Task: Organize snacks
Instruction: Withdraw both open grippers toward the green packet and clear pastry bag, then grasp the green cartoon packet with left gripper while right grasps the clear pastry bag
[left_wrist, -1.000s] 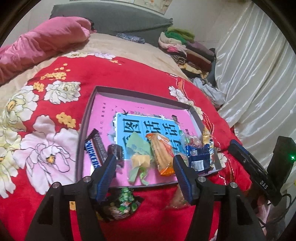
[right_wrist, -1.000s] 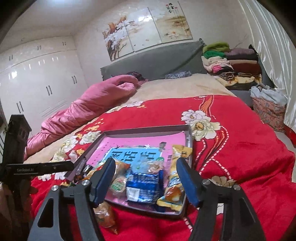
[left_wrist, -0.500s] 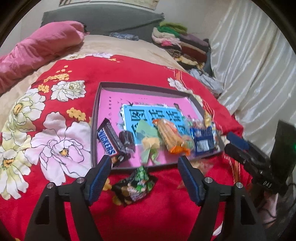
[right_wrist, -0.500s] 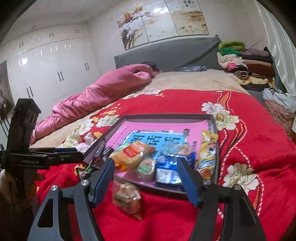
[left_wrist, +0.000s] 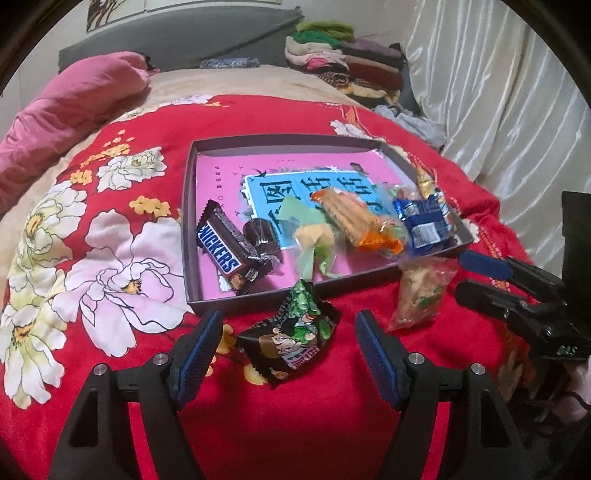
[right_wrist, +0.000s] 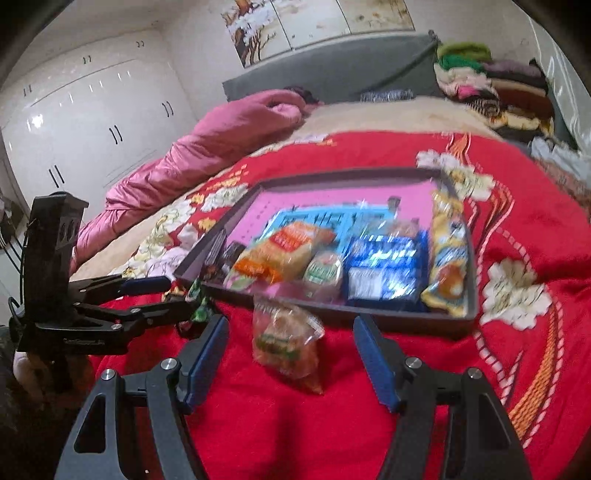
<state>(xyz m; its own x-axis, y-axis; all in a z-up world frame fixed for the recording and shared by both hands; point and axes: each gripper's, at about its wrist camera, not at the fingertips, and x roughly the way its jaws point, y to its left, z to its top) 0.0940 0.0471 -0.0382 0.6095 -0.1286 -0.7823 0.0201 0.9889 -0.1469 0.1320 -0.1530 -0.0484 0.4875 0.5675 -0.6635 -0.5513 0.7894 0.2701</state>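
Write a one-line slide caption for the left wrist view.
Open left gripper brackets a green-and-black snack packet on the red blanket, just outside the snack-filled tray.

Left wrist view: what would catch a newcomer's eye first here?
The red floral blanket fills the view, with a grey tray of snacks on it. Two packets lie outside its near edge: a green-and-black packet between the open left gripper, and a clear packet to its right.
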